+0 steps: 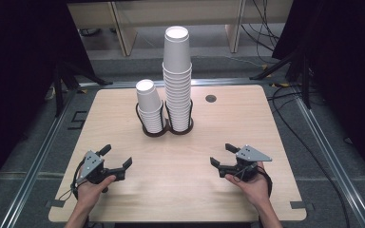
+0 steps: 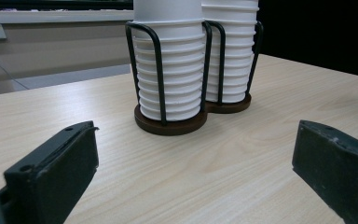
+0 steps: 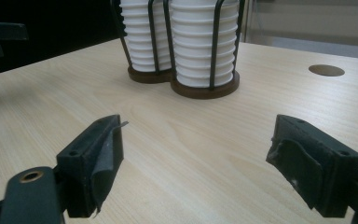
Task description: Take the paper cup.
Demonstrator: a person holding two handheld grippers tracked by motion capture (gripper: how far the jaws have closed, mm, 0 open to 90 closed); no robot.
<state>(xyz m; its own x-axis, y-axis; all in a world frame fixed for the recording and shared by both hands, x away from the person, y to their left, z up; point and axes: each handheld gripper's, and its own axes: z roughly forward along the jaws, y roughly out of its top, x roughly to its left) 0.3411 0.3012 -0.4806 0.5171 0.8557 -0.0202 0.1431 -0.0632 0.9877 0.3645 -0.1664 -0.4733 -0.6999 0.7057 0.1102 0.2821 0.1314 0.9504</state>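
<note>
Beyond both hand-held grippers, left (image 1: 116, 156) and right (image 1: 222, 155), jaws wide, empty: cup stacks (image 1: 177, 78) in holder (image 1: 167, 127).

A light wooden table (image 1: 123, 102) with rounded corners fills the centre of the high view, with a small round hole (image 1: 211, 99) near its upper right. It sits inside a metal rail frame (image 1: 38, 161) on a grey floor (image 1: 332, 137). Black curtains (image 1: 19, 57) close off the upper left and upper right. At top centre stand pale wooden furniture legs (image 1: 123, 28), and black cables (image 1: 261, 23) trail across the floor at upper right.
</note>
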